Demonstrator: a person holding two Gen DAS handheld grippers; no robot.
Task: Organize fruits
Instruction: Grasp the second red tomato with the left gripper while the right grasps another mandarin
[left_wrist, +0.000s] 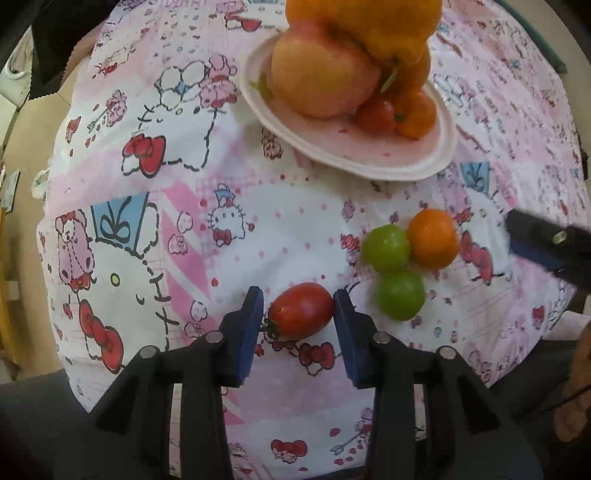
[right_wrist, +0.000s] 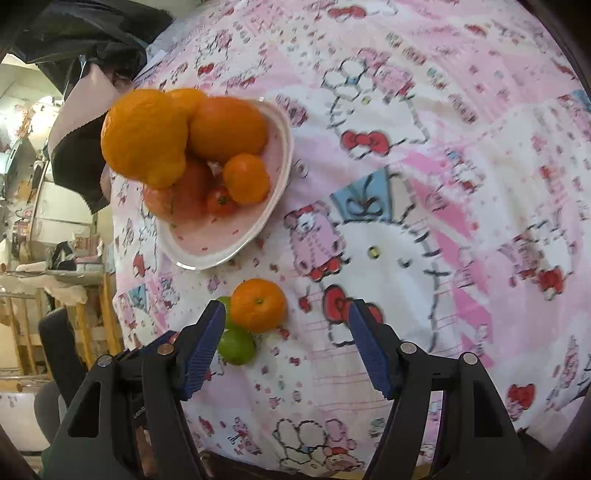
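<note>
A red oval tomato (left_wrist: 301, 310) lies on the cloth between the fingers of my left gripper (left_wrist: 299, 306), whose blue pads sit at both its sides and appear to touch it. Right of it lie two green fruits (left_wrist: 386, 248) (left_wrist: 400, 294) and a small orange (left_wrist: 432, 238). A pink plate (left_wrist: 406, 162) at the back holds an apple (left_wrist: 321, 70), a big orange fruit (left_wrist: 391, 29), a small tomato and a mandarin. My right gripper (right_wrist: 286, 325) is open and empty, with the small orange (right_wrist: 258, 305) just ahead of its left finger. The plate (right_wrist: 221, 243) is farther back.
The table wears a pink and white cartoon cloth (left_wrist: 184, 221). The right gripper's tip (left_wrist: 543, 243) shows at the right edge of the left wrist view. Dark fabric (right_wrist: 92, 44) and shelving (right_wrist: 48, 206) lie beyond the table's left edge.
</note>
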